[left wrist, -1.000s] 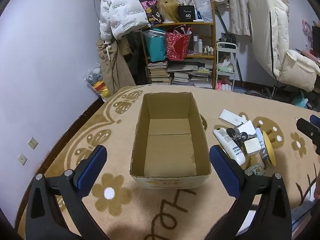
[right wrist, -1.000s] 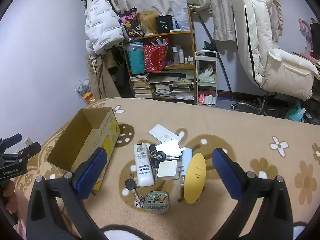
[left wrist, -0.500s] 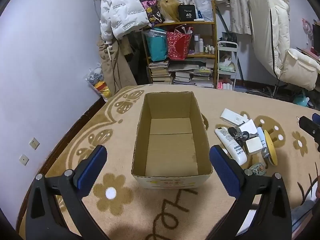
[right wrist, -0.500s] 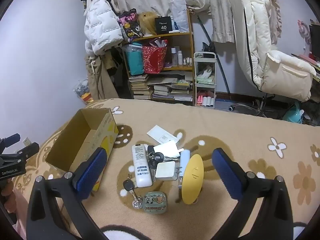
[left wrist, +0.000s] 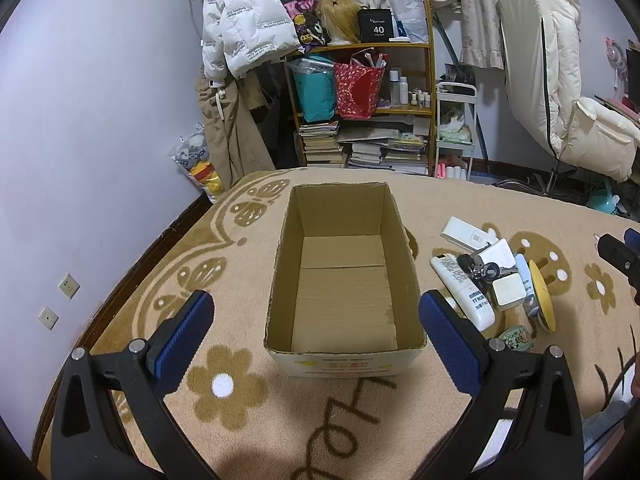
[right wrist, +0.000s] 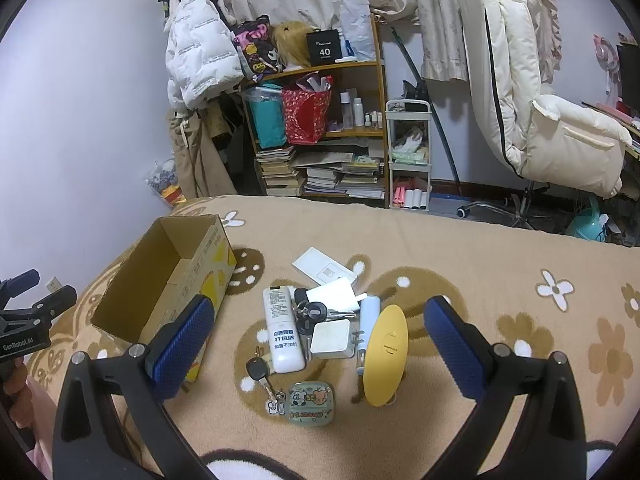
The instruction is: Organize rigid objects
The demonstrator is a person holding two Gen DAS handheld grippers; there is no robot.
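blanket (left wrist: 248, 396) with brown flowers; bookshelf (right wrist: 320, 136) against lilac wall (left wrist: 80, 120).

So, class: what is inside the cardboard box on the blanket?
The cardboard box shows only its bare floor and inner walls; nothing lies in it. The near wall hides a thin strip of floor right behind it. The remote control and the other items lie outside, beside it.

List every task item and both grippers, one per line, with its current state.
cardboard box: open-topped, empty, upright on the blanket.
left gripper: jaws open, holding nothing.
right gripper: jaws open, holding nothing.
white remote control: lying flat outside the box.
yellow oval case: closed, resting on its edge.
white square adapter: flat, among the pile.
car key: flat, ring attached.
green cartoon tin: closed, flat.
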